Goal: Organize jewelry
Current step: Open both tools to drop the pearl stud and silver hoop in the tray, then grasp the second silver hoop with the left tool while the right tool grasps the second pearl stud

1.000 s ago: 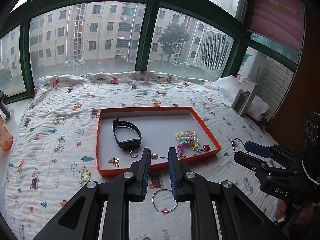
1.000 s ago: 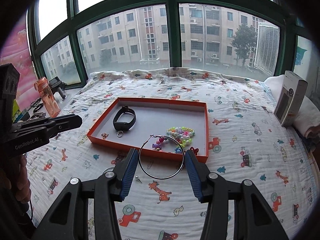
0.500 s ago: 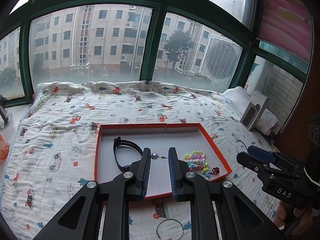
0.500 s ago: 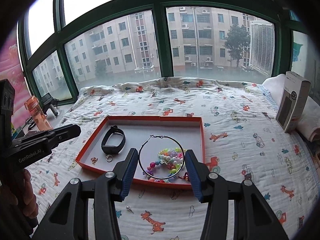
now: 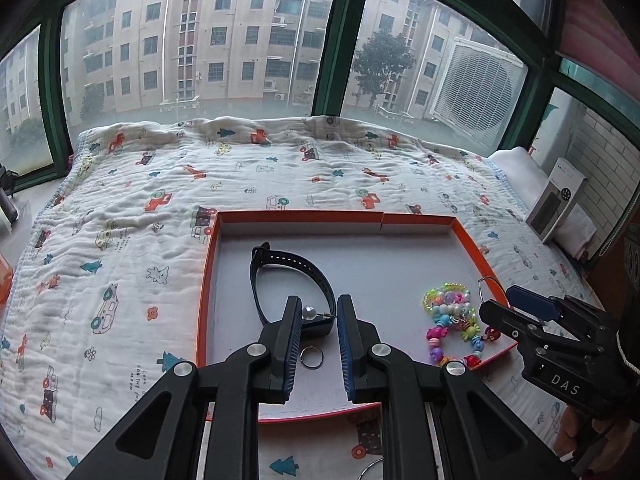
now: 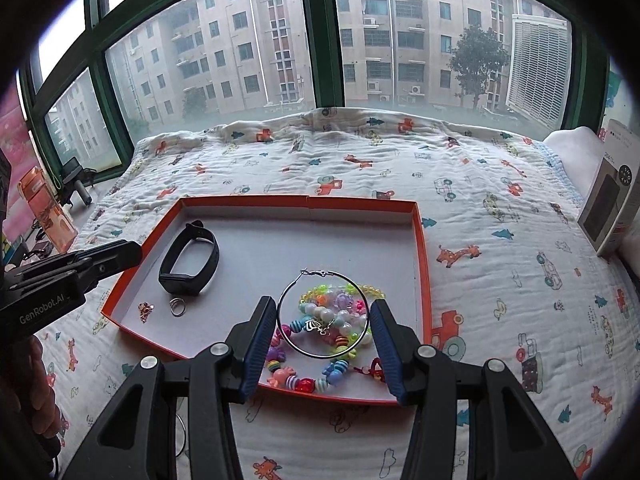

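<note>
A pearl stud earring and a large silver hoop earring hang gripped above the orange tray, hoop to the right.

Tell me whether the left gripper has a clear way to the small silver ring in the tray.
Probably not yet: the left gripper is shut on a pearl stud earring, though the silver ring lies uncovered just below it.

Both views are taken from behind the jaws of a hand-held gripper and are aimed forward and downward over a quilted bed toward a green-framed window. The orange tray is seen close beyond the jaws in each view. The tray, bed and window are shared. The right gripper is seen right of the left-wrist jaws; the left gripper is seen left of the right-wrist jaws.
</note>
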`<move>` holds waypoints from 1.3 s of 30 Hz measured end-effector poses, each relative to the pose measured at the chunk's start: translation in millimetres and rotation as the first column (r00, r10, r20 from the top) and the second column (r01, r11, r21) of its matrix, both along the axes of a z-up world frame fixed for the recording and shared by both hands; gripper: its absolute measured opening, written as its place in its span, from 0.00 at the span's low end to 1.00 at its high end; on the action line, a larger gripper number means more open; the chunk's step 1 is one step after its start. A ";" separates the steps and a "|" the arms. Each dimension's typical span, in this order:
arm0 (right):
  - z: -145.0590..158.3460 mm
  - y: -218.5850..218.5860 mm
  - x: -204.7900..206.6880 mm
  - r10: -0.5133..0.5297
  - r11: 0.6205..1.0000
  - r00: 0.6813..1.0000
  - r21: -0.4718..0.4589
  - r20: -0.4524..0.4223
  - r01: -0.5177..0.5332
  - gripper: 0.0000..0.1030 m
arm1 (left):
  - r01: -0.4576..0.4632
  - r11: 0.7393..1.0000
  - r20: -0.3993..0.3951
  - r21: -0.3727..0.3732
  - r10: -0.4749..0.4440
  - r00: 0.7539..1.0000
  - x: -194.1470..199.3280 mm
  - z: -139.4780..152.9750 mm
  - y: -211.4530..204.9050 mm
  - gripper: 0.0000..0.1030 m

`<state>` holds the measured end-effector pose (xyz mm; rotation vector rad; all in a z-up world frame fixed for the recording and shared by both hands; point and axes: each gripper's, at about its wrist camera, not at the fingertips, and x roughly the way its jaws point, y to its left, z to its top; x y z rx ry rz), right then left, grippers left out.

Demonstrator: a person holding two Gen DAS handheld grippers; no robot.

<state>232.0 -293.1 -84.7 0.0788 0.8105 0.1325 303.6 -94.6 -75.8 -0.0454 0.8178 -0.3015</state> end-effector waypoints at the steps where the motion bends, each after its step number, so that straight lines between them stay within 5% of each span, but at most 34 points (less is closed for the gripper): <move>1: -2.9 1.0 1.7 0.000 1.000 1.000 -0.002 -0.009 0.000 0.53 | -0.001 1.000 -0.009 0.010 0.001 1.000 2.1 -5.0 0.0 0.19; 13: -20.9 0.1 10.9 -0.002 1.000 0.999 0.005 -0.053 0.003 0.53 | -0.012 1.000 -0.088 0.019 0.014 0.996 14.8 -38.0 7.1 0.22; 22: -24.1 -0.5 11.8 0.017 1.000 0.997 0.016 -0.074 -0.016 0.57 | -0.020 1.000 -0.088 0.013 0.021 0.996 8.2 -34.9 8.7 0.54; 32: 0.4 -2.7 -21.9 0.039 0.999 0.998 0.038 -0.058 -0.036 0.59 | 0.054 0.998 -0.059 0.028 -0.052 0.997 -40.9 -6.0 5.9 0.55; 39: -1.0 1.7 -53.5 0.069 0.996 0.993 0.055 -0.091 -0.064 0.59 | 0.156 0.986 -0.107 0.063 -0.149 0.983 -93.1 -14.9 -3.2 0.55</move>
